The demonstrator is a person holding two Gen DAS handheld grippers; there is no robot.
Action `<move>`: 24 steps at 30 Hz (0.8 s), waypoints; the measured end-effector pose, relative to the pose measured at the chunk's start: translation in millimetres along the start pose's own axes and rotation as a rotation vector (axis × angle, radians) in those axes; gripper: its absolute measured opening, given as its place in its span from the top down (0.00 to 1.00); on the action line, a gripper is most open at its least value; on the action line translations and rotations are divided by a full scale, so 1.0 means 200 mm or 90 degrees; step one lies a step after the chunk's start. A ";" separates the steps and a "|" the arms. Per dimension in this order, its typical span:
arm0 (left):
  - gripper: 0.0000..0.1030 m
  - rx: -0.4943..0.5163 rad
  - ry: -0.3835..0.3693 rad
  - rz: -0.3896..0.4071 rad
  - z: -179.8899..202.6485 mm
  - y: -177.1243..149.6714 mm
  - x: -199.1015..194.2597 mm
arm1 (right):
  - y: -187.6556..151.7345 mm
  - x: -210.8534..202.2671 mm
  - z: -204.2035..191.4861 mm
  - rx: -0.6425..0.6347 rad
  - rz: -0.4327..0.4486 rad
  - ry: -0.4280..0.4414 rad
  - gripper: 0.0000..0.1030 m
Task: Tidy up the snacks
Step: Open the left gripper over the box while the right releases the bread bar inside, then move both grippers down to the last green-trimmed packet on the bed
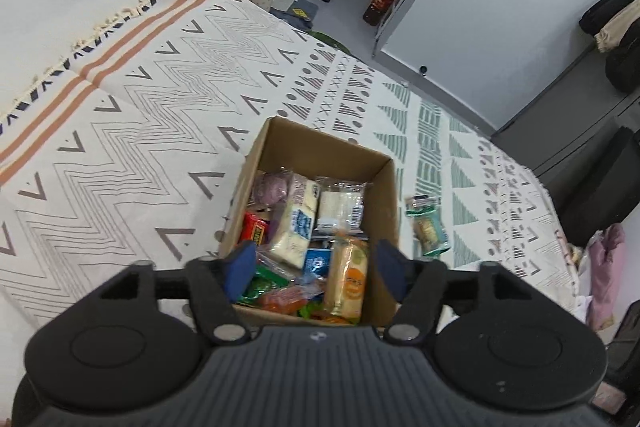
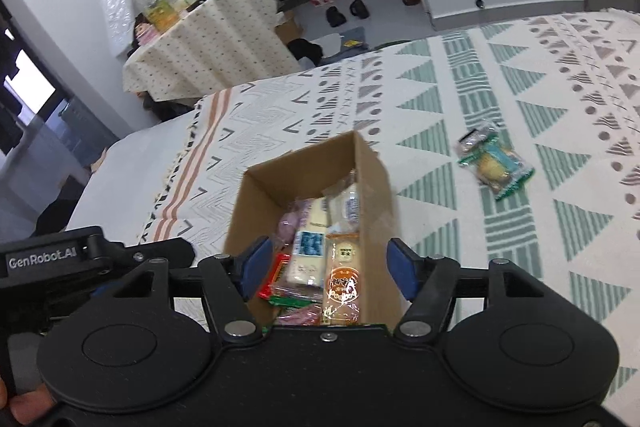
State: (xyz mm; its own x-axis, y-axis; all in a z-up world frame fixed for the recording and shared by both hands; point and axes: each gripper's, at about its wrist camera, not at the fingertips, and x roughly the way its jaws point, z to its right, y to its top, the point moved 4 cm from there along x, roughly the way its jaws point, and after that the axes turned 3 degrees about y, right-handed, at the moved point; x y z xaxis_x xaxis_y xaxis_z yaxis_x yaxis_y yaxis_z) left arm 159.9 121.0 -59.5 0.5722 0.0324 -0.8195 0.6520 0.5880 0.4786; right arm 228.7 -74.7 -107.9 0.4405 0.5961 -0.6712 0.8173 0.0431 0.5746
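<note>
Box [image 1: 276, 147]: open-topped cardboard, standing on the patterned bedspread [image 1: 132, 131], well in from its fringed edge.
Box contents: packed with wrapped snacks; orange-labelled pack [image 1: 347, 277] upright against the right wall, pale blue-printed pack [image 1: 295, 227] beside it, red pack [image 1: 253, 229] at the left wall, green wrapper [image 1: 262, 283] at the near side.
Loose snack [image 2: 495, 166]: green-edged clear packet lying flat on the bedspread, outside the box, near its right wall, not touching.
Left gripper [image 1: 316, 269]: poised above the near part of the box; blue pads [image 1: 239, 269] spread wide, nothing between them.
Right gripper [image 2: 328, 267]: likewise above the box's near end; fingers [image 2: 402, 269] wide apart, gripping nothing.
Hand [image 2: 16, 403]: fingertips visible at the lower left corner of the right wrist view.
Background: side table [image 2: 208, 39] under a dotted cloth, bottles on top; shoes [image 2: 346, 11] on the floor.
</note>
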 end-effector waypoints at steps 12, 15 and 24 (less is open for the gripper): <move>0.23 0.041 -0.004 -0.005 0.21 -0.01 0.08 | 0.10 -0.12 0.29 0.037 0.044 -0.023 0.24; 0.23 0.053 -0.015 -0.006 0.29 0.00 0.12 | 0.12 -0.11 0.36 0.042 0.047 -0.025 0.24; 0.23 0.097 -0.025 -0.005 0.49 0.02 0.26 | 0.19 -0.03 0.54 0.049 0.039 -0.035 0.25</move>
State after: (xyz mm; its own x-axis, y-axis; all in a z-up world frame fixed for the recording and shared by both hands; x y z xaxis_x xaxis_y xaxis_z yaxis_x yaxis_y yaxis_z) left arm 241.2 45.8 -68.6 0.5836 -0.0053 -0.8120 0.7231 0.4585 0.5167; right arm 297.7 -164.2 -132.0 0.5089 0.5513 -0.6612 0.8130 -0.0552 0.5796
